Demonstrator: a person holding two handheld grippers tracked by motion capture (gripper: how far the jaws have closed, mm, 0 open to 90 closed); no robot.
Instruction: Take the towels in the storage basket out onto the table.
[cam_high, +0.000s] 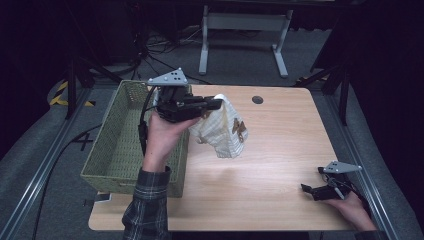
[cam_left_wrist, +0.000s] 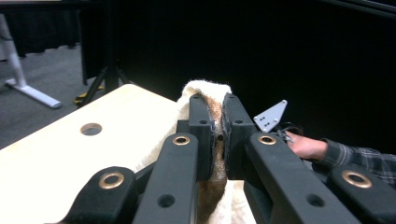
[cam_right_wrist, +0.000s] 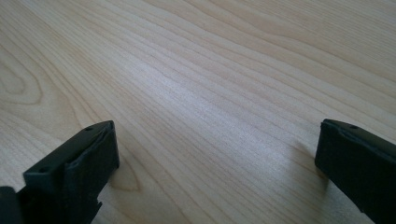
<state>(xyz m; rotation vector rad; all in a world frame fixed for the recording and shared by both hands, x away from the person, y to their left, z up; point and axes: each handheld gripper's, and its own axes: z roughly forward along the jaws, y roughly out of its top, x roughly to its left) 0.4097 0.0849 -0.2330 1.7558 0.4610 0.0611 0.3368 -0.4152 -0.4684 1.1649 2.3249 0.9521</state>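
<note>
Left gripper held up above the table, just right of the basket, jaws clamped tight on a cream cloth. Cloth pinched at its top edge and hanging free below the jaws, clear of the wood, brown patch showing on its right side. From the left gripper view, same grip up close: left gripper with both black jaws nearly together, a thin fold of cloth squeezed between the pads, brownish strip running down the gap, cream edge poking out above the tips. Round hole in the table off to the left in that view; same hole near the far edge in the high view. Basket woven, greenish, sitting at the left end of the table, partly over its edge, the left forearm in a plaid sleeve crossing its near right corner. Right gripper low at the near right corner of the table, well apart from the cloth, resting in the right hand. In the right gripper view, right gripper with jaws spread wide, nothing between them but bare wood grain close beneath.
</note>
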